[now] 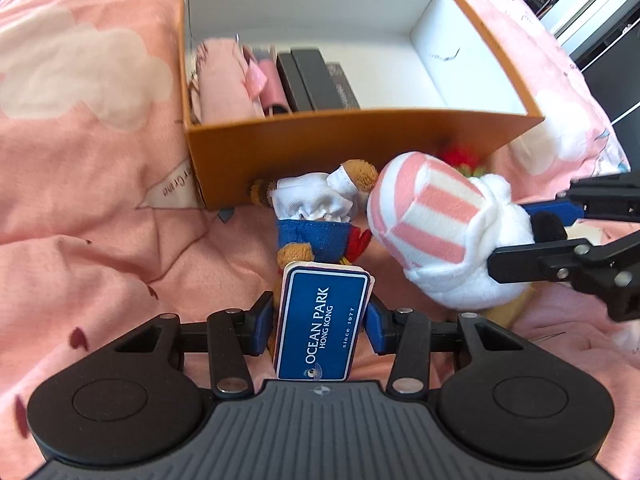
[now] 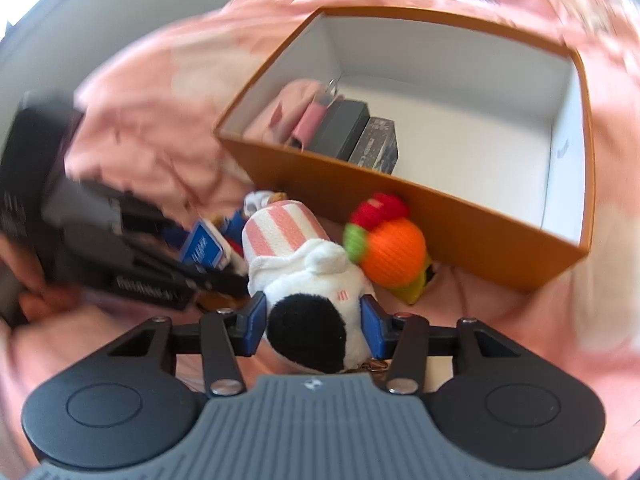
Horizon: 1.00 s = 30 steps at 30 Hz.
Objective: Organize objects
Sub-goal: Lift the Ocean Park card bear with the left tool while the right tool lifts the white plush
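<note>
surface: pink bed cover (image 1: pixel 100 208) | on it: orange box (image 1: pixel 344 148), orange plush ball (image 2: pixel 394 252)

Daylit pink cloud-print bedspread (image 1: pixel 80 128); dark furniture (image 1: pixel 600 40) beyond.

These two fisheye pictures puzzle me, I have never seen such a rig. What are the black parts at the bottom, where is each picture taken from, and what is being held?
No robot here: a person holds a two-finger tool in each hand, and a camera on each looks forward along its fingers.

The left wrist view shows the left tool closed on a brown plush toy in blue and white clothes with a blue Ocean Park tag. The right tool comes in from the right side of that picture.

The right wrist view, which is blurred, shows the right tool closed on a white plush with a pink striped hat.

Everything lies on a pink bedcover. Behind stands an open orange box holding pink items and dark small boxes. An orange, red and green plush lies against the box's outside.
</note>
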Tool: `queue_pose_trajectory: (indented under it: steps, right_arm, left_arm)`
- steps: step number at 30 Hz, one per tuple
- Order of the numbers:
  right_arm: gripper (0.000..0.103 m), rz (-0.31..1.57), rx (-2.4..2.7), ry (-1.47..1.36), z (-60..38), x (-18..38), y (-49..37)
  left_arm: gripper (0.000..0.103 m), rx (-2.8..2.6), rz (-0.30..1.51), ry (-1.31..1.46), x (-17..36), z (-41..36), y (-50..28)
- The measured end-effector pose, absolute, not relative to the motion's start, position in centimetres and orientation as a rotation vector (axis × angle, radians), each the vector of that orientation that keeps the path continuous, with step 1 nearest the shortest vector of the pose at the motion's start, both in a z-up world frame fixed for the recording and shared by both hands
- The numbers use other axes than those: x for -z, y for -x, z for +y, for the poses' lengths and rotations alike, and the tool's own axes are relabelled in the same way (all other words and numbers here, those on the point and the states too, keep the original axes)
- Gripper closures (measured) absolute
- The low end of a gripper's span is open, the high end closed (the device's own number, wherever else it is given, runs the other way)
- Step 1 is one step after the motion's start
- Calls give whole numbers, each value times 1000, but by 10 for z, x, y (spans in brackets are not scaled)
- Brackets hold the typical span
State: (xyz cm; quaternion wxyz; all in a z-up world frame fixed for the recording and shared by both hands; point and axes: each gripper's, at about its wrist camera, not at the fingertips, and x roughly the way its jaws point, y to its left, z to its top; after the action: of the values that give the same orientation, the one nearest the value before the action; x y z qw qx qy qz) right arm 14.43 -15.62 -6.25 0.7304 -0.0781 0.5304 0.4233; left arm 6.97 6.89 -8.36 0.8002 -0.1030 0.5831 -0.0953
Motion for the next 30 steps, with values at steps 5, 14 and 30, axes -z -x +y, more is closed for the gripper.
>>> queue_pose_trajectory:
  steps: [5, 14, 30]
  right_arm:
    - [52, 1182, -939, -52, -167, 50, -152]
    - [52, 1096, -880, -254, -188, 14, -174]
    - [52, 944, -709, -385, -205, -17, -221]
  left_arm:
    - [51, 241, 1227, 241, 61, 63, -89]
    - [51, 310, 1122, 286, 14, 66, -98]
    - [52, 213, 893, 362, -18, 37, -167]
